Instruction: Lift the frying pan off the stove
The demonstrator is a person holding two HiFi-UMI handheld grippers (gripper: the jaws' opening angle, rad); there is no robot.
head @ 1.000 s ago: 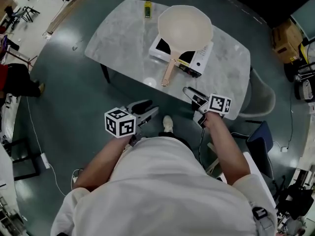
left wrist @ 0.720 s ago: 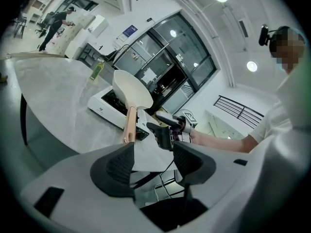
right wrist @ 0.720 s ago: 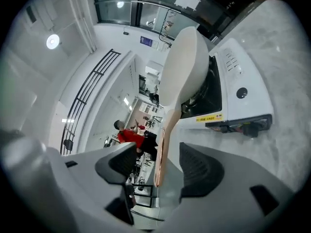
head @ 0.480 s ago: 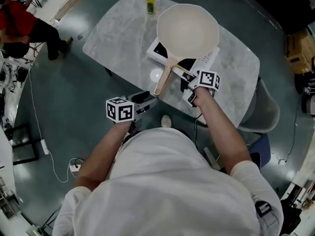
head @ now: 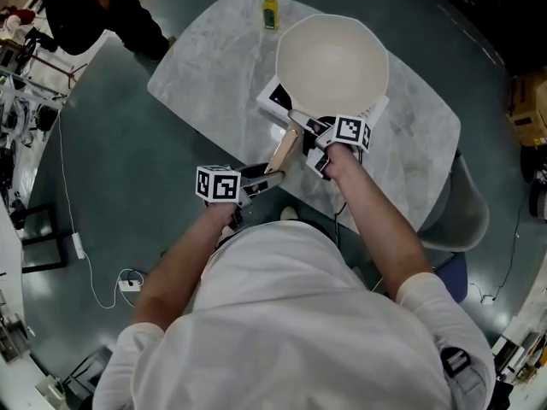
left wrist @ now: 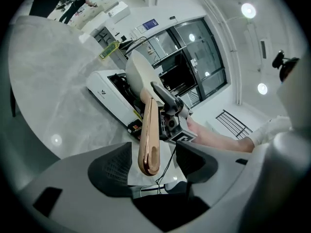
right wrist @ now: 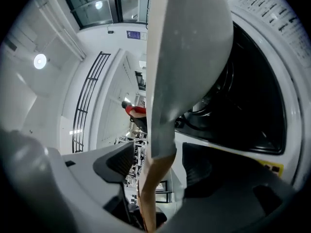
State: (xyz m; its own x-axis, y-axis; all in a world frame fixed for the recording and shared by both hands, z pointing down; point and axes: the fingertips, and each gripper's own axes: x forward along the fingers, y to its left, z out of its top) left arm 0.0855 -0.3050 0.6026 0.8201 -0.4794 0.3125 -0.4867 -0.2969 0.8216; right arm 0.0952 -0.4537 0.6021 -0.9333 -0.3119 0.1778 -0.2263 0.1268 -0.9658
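Opening, nothing gripped: left claw (left wrist: 148,163), right claw (right wrist: 158,166) astride wooden handle (head: 283,150) of cream round frying pan (head: 332,62) | clamp both squarely, lift level off white stove (head: 274,99)

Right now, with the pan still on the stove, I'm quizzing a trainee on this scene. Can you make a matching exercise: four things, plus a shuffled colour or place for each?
Things:
1 frying pan
2 stove
3 bottle
4 handle

Descriptions:
A yellow, at the table's far edge
B tan, pointing toward the person
C cream, resting on the stove
D white casing, dark top

Pairs: 1-C, 2-D, 3-A, 4-B
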